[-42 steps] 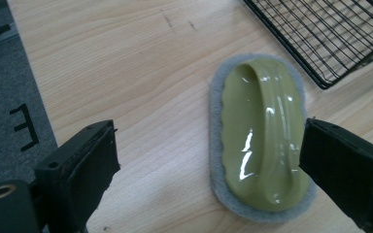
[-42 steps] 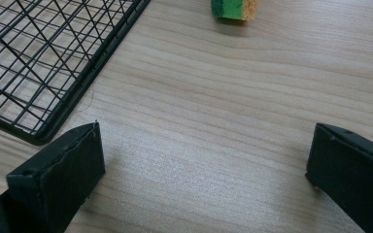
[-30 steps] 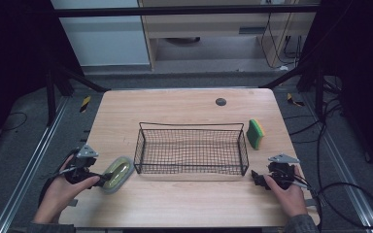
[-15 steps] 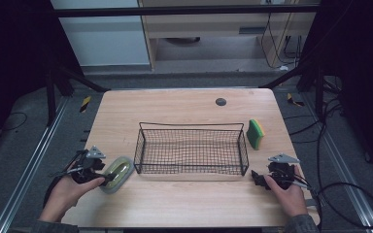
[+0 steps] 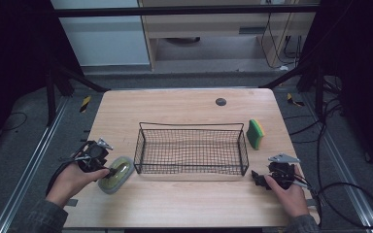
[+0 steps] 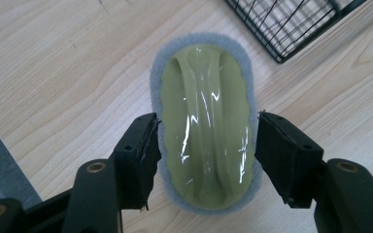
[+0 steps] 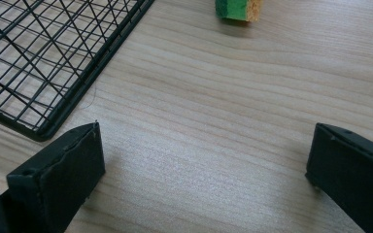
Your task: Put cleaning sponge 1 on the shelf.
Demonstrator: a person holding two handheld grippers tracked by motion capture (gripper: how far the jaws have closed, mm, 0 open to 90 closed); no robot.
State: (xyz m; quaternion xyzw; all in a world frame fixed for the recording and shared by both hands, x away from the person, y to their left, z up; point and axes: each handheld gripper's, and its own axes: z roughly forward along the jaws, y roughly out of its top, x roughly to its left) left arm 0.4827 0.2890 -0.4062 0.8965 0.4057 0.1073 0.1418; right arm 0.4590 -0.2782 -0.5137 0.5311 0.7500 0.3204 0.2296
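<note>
Left hand-held gripper (image 6: 206, 160): it is hovering low over the scrubbing pad (image 6: 205, 121), jaws spread wide and straddling the pad's near half, one on each long side, neither pressing on it as far as the left gripper view shows.
Scrubbing pad: it is lying flat on the bench (image 5: 184, 104), just outside the basket's (image 5: 192, 127) left front corner; a glossy green grip on top, a grey fleece rim around it.
Right hand-held gripper (image 5: 261, 178): it is resting near the basket's right front corner with jaws wide apart and nothing but bare wood between them.
Sponge (image 5: 255, 134): it is sitting on the bench just beside the basket's right end, green face and yellow body, untouched.
Basket: it is standing in the middle of the bench with nothing inside.
Work in hand: the person is probably lining up a grasp on the pad, likely to put it in the basket.
Progress: an early stage; nothing is being gripped or lifted yet.
Left to do: closing on the pad, carrying it over the rim, letting go; perhaps the sponge as well.
</note>
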